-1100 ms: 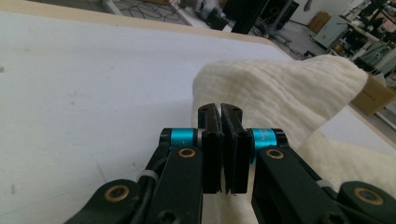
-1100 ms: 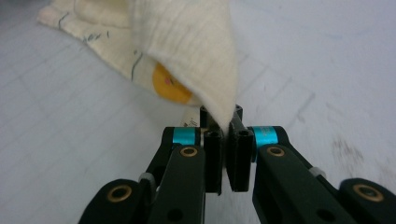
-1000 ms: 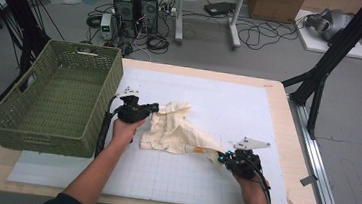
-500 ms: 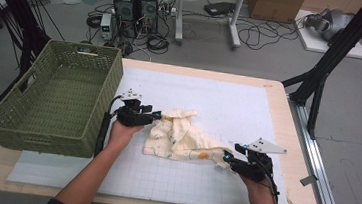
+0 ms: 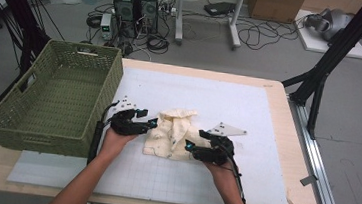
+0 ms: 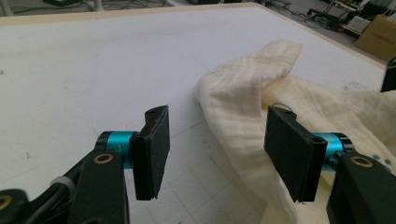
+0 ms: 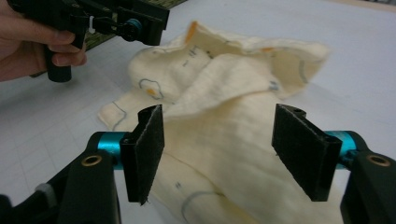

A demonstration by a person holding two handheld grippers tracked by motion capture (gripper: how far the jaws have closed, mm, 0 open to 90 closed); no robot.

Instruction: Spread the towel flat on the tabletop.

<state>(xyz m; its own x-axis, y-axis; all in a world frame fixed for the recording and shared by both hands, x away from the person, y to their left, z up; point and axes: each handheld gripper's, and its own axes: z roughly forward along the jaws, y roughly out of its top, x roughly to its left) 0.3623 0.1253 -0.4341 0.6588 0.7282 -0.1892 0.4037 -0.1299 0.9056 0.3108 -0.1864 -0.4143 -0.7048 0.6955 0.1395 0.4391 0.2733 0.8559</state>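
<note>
In the high view we see the left gripper [image 5: 152, 124] at centre left of the frame, its jaws apart, just opened and clamping nothing; its tips sit at the left edge of the cream cloth [image 5: 175, 137]. In the left gripper view the cloth's folded edge lies between the two pads without either pad pressing it. The right gripper [image 5: 190, 146], just right of centre, has also just spread its jaws; in the right gripper view the cloth [image 7: 224, 126] lies under and beyond the parted pads, loose on the mat. The cloth sits crumpled in the middle of the white mat [image 5: 248, 108]. The green woven basket [image 5: 54, 95] stands at the left of the frame, near the left hand [image 5: 114, 143].
</note>
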